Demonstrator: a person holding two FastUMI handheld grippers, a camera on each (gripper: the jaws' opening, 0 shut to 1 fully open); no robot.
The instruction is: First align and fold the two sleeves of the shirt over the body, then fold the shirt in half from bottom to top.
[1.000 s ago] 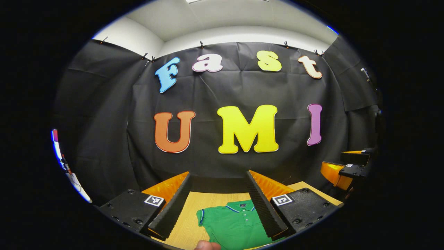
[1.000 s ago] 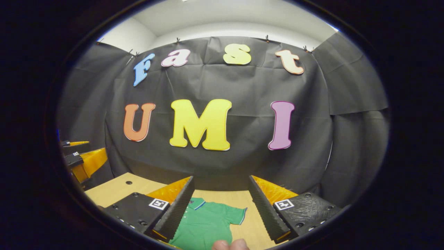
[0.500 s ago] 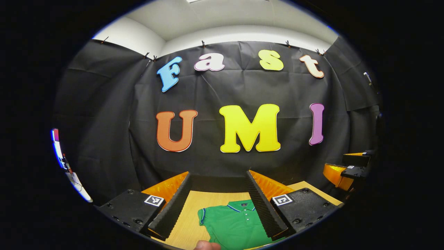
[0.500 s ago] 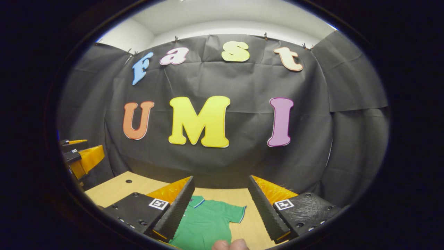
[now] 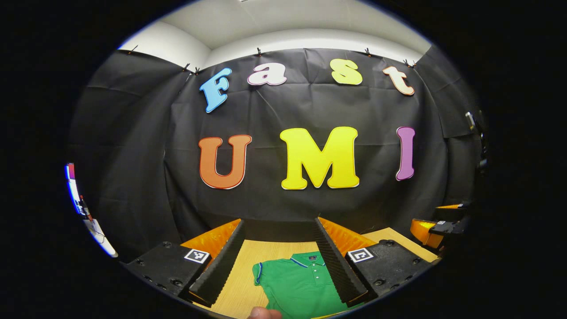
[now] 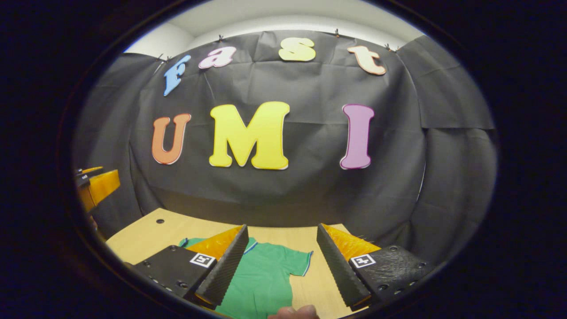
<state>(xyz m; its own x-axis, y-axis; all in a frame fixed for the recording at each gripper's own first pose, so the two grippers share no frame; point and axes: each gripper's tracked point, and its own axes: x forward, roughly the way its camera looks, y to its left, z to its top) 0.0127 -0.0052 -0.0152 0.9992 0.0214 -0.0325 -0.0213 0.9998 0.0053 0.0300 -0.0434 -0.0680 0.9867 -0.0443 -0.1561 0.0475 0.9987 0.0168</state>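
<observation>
A green polo shirt with blue-trimmed collar and sleeves lies flat on the wooden table, collar toward the far wall. In the left gripper view my left gripper hangs above the table, open, with the shirt's collar and left sleeve showing between its fingers. In the right gripper view my right gripper is also open above the table, over the shirt and its right sleeve. Neither touches the cloth. The shirt's lower part is hidden.
The right gripper shows at the right edge of the left gripper view, the left gripper at the left edge of the right gripper view. A person's fingertip pokes in at the bottom. The table ends at the black wall.
The right gripper has tipped down and forward, so more table and shirt show in its view. The left gripper has tipped down slightly. Both stay open.
</observation>
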